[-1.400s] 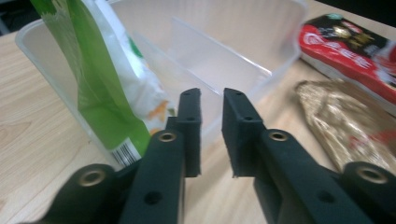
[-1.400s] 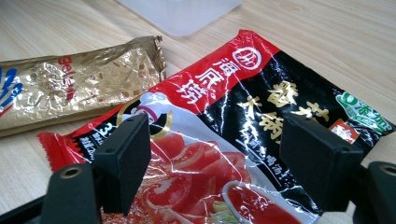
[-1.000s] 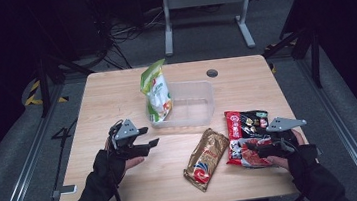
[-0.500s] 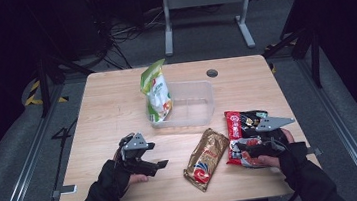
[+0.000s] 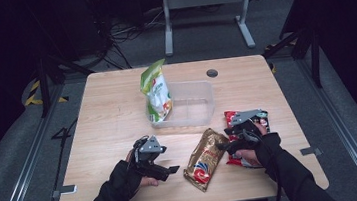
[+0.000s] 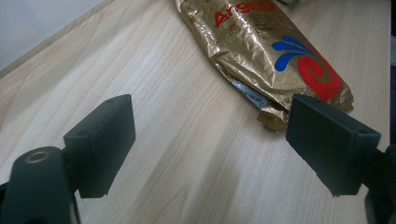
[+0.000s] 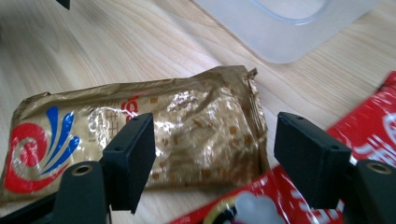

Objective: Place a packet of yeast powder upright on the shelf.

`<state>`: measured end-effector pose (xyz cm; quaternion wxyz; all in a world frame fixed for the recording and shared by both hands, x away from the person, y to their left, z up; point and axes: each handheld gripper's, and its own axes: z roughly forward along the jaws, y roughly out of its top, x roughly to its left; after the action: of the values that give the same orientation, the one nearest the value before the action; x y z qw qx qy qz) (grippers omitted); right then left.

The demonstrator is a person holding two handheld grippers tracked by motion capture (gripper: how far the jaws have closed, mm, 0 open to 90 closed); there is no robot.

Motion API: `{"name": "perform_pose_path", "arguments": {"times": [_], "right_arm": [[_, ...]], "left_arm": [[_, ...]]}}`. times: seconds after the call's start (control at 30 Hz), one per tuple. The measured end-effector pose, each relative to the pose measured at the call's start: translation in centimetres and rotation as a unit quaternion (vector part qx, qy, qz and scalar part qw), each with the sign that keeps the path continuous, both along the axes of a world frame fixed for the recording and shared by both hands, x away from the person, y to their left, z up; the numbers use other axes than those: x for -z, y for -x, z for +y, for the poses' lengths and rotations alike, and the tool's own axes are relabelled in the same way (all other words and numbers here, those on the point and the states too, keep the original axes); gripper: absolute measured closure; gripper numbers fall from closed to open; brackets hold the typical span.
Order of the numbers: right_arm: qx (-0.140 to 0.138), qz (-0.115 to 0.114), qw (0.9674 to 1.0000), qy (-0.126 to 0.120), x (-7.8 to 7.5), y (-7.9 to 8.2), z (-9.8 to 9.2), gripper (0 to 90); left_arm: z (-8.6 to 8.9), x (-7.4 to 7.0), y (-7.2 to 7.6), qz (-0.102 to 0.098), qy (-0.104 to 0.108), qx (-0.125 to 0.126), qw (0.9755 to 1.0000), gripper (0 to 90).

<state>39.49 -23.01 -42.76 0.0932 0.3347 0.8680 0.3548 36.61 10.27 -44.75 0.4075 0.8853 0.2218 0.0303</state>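
From above we look forward and down over the whole table (image 5: 107,108). Our two gripper views sit low and close over the wood, facing each other across the gold packet (image 6: 261,51), which all three views share.

Wooden table (image 5: 108,118): gold packet (image 5: 205,159), red packet (image 5: 264,119), clear tub (image 5: 192,104).

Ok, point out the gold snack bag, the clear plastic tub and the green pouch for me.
gold snack bag (image 5: 204,159), high view, middle of its face.
clear plastic tub (image 5: 204,83), high view, on its far rim.
green pouch (image 5: 157,92), high view, middle of its front.
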Motion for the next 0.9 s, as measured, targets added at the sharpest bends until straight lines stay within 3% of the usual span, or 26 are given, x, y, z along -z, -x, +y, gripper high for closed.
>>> {"name": "perform_pose_path", "arguments": {"times": [0.23,0.43,0.57,0.63,0.73,0.9], "right_arm": [[0.0,0.027,0.9995,0.015,0.8,-0.9,0.7,28.0],[-0.008,0.03,0.9993,0.021,0.8,-0.6,0.5,28.2],[-0.011,0.032,0.999,0.029,0.9,-0.9,0.8,26.8],[-0.015,0.032,0.9987,0.037,0.9,-1.1,0.9,25.3],[-0.008,0.033,0.9987,0.037,1.0,-1.6,1.1,24.2],[-0.021,0.049,0.9977,0.042,1.2,-1.8,1.3,23.9]], "left_arm": [[0.5,-0.3,-0.4,-0.016,0.005,-0.031,0.9994,16.7],[0.3,0.1,-0.8,-0.004,0.008,-0.042,0.9991,16.3],[0.2,0.0,-0.7,0.002,0.013,-0.029,0.9995,15.5],[0.1,0.1,-0.7,0.015,0.015,-0.019,0.9996,15.5],[-0.4,0.3,-0.5,0.015,0.008,-0.005,0.9998,15.5],[-1.4,0.1,-0.2,0.017,0.005,0.016,0.9997,15.8]]}}
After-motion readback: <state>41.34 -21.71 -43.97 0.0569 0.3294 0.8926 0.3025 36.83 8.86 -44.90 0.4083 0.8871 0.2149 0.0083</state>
